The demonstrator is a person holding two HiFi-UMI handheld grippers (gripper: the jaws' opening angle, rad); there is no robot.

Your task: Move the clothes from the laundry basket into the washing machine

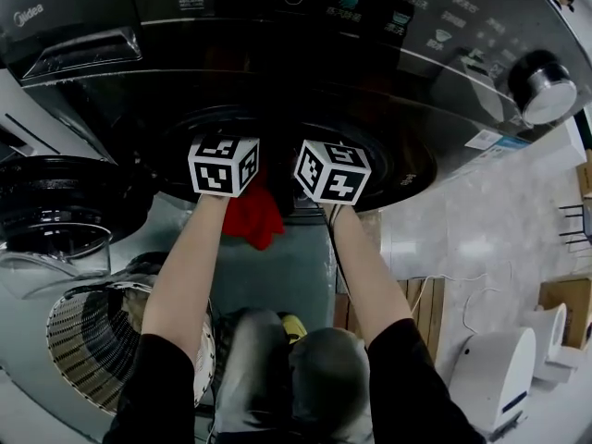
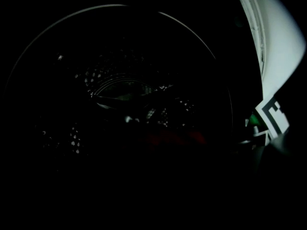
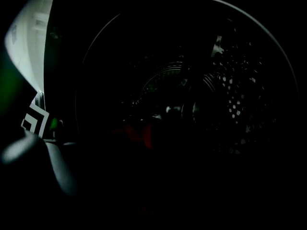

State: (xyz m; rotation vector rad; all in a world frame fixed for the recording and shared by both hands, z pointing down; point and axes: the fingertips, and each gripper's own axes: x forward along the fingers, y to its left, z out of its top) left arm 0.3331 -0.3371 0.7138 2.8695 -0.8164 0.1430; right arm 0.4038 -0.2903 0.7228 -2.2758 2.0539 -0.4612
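Right, I read left gripper (image 1: 224,165) and right gripper (image 1: 333,171) both clenched on the red garment (image 1: 254,215), just inside the washing machine (image 1: 370,72) mouth. Paired grip likely feeds it past the lip; tail hangs just outside.

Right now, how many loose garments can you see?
1: a red garment hanging at the mouth of the washing machine. More may be hidden in the dark drum or behind the left arm, in the laundry basket.
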